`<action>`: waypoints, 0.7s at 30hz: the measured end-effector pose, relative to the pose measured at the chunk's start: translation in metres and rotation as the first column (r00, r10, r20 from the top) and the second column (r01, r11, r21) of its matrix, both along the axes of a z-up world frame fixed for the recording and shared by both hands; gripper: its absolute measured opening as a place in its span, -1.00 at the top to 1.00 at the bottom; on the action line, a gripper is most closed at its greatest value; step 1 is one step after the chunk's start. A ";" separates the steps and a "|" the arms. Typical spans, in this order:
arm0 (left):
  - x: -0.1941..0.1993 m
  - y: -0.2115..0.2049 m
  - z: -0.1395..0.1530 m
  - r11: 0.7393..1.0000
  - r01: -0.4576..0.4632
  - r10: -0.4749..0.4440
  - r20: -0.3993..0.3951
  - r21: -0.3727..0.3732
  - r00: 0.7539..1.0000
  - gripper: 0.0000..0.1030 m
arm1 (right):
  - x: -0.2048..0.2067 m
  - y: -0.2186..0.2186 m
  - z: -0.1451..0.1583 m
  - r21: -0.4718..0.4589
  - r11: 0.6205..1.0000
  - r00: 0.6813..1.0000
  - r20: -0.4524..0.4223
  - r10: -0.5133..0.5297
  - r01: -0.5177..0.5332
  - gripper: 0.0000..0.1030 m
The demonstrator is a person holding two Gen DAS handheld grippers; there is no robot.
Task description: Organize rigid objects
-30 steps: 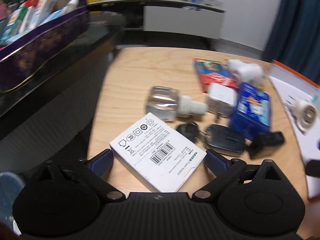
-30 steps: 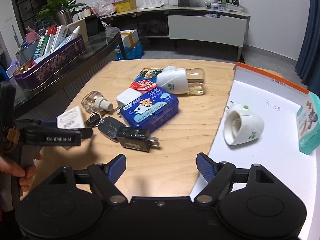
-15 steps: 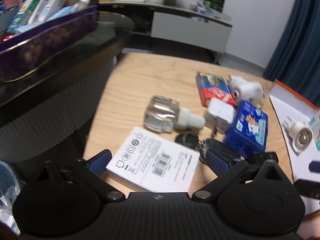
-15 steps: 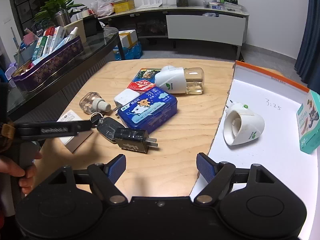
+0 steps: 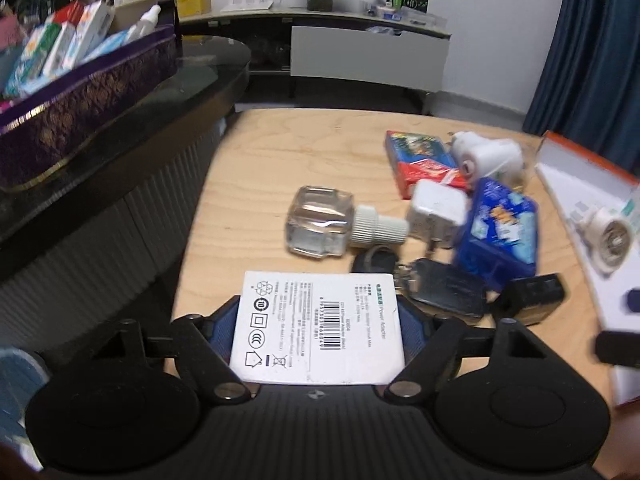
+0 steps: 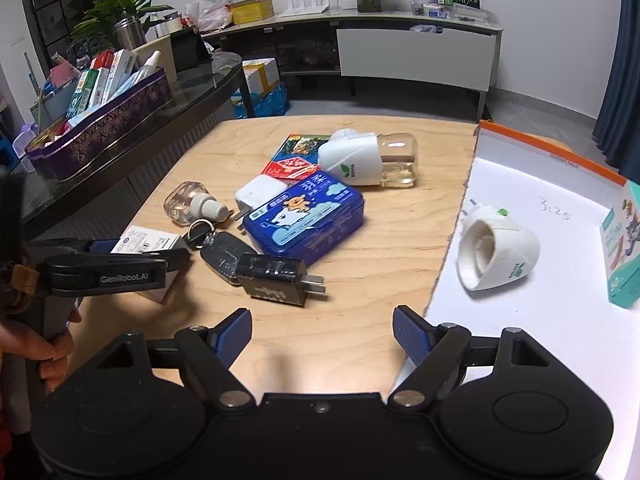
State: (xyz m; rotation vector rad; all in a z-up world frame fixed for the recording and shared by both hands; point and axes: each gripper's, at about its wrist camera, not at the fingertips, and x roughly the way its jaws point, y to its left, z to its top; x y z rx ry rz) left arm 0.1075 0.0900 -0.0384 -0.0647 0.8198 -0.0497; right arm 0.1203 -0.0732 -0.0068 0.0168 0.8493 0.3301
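A white power adapter box (image 5: 320, 326) lies flat on the near left part of a light wooden table (image 5: 280, 160), barcode label facing up. Its long axis runs straight away from the left wrist camera, in line with the fingers, and its printed text reads sideways. The left gripper (image 5: 320, 320) has just been closing; its blue pads now sit against the box's two long sides, holding it. Just beyond the box lie a clear glass refill bottle (image 5: 322, 226) on its side with its white cap pointing right, a black car key (image 5: 444, 294), a black plug adapter (image 5: 530, 298), a white charger cube (image 5: 438, 210), a blue tin (image 5: 500, 236) and a red card pack (image 5: 420, 162). The right gripper (image 6: 322, 336) hovers over bare table near the front edge, its jaws wide apart with nothing between them. To the right, a white tray (image 6: 560, 320) holds a white plug-in diffuser shell (image 6: 498, 254) lying on its side, opening towards the camera, and a teal box (image 6: 622, 248) at the far right edge.
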 end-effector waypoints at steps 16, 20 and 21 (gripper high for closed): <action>-0.029 0.005 0.016 0.996 -0.087 0.089 0.061 -0.034 0.994 -0.53 | 0.033 0.041 -0.030 0.024 0.999 0.999 0.003 -0.033 0.033 -0.46; -0.031 0.001 0.018 0.997 -0.073 0.076 0.071 -0.035 0.995 -0.53 | 0.028 0.033 -0.025 0.038 0.998 0.999 0.019 -0.042 0.042 -0.45; -0.032 -0.001 0.019 0.997 -0.065 0.068 0.073 -0.035 0.995 -0.53 | 0.026 0.030 -0.022 0.042 0.998 0.999 0.024 -0.044 0.043 -0.45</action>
